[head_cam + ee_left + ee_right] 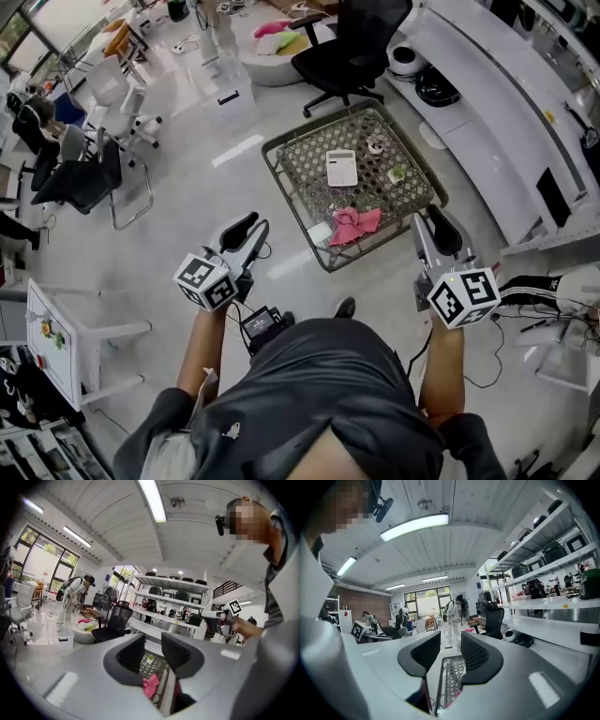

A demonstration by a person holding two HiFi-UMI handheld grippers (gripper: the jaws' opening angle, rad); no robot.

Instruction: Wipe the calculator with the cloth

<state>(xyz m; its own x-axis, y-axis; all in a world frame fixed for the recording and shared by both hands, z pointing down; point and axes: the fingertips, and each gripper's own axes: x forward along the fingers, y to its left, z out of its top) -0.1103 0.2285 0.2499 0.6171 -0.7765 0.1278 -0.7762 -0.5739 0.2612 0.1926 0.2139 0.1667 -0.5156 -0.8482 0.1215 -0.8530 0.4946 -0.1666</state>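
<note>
A white calculator lies on the mesh top of a low table. A crumpled pink cloth sits near the table's front edge, also showing below the jaws in the left gripper view. My left gripper hovers over the floor, left of the table's front corner. It is open with nothing between its jaws. My right gripper is held just off the table's right front side, also open and empty. A strip of the table shows below its jaws.
A black office chair stands behind the table. A long white counter runs along the right. More chairs stand at the left. Small items and a white sheet also lie on the table. Cables trail on the floor at right.
</note>
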